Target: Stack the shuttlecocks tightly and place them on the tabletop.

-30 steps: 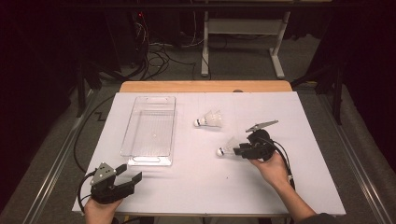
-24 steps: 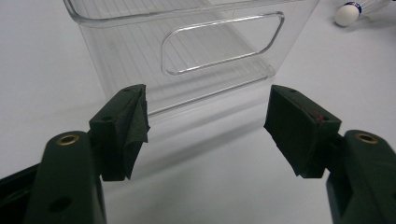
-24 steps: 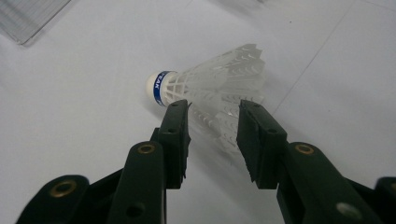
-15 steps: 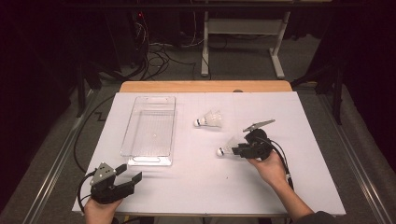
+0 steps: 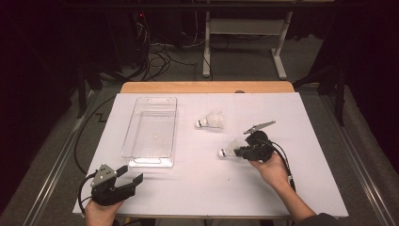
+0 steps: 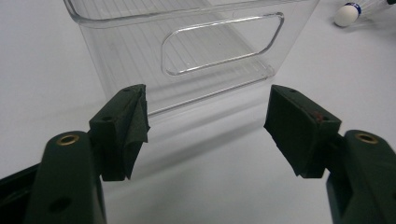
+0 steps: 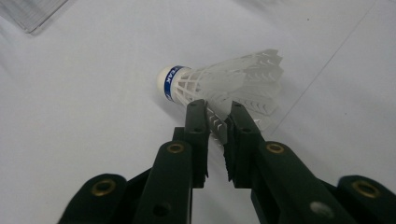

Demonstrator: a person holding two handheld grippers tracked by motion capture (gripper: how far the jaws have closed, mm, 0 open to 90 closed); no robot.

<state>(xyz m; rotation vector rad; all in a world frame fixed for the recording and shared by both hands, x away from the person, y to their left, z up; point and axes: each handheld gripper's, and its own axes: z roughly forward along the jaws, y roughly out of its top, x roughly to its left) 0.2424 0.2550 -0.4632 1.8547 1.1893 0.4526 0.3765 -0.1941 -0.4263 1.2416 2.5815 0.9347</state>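
In the high view, the right gripper [image 5: 239,151] is seen right of the frame's centre, held in the person's right hand [image 5: 270,170], with its jaws pointing towards the left of the frame. A white shuttlecock [image 5: 227,150] lies on its side at their tips, its cork end turned to the left. In the right gripper view the same shuttlecock [image 7: 224,86] is found in the upper middle of the frame, and the edge of its plastic skirt is pinched between the two black pads, which have just been closing and are now pressed on it (the rounded cork, ringed with a blue band, points to the left of that frame). The shuttlecock rests on the white table sheet [image 5: 197,188]. A second shuttlecock [image 5: 211,121] is seen just above the centre of the high view, near the first but not touching it. A clear plastic bin [image 5: 151,133] stands left of centre, nothing visible inside it. The left gripper [image 5: 131,176] is held at the lower left of the high view, apart from the bin's near end. In the left gripper view its pads are seen spread wide with nothing between them, and the bin's handled end wall [image 6: 187,51] is seen beyond them in the upper half of the frame.
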